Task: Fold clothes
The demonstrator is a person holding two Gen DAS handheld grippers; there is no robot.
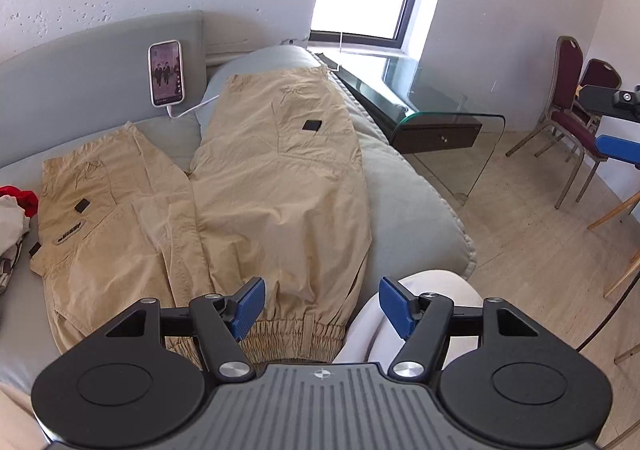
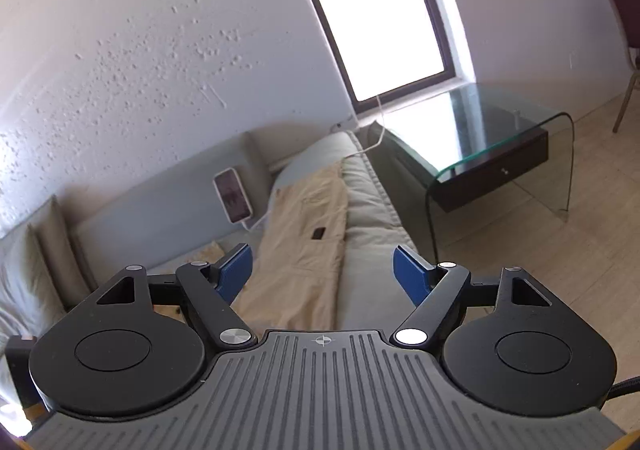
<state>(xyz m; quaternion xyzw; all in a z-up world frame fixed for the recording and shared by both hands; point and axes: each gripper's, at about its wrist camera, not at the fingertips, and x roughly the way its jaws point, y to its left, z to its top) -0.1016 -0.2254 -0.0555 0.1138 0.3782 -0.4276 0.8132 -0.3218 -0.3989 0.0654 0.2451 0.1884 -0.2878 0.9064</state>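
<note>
Both your left gripper (image 1: 322, 304) and right gripper (image 2: 322, 276) stand wide, holding nothing. The khaki trousers (image 1: 256, 186) lie spread; next, grip the elastic cuff (image 1: 296, 334) at six o'clock.

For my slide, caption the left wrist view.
Open left hand-held gripper hovers above khaki cargo pants spread flat on a grey sofa, phone propped against the backrest.

Trousers patch: a dark strip label on the tan trousers (image 1: 208, 186) carries lettering, too small to read.
Phone screen: the phone (image 1: 166, 73) shows two figures, possibly with captions, illegible.
Readable text: none.
</note>
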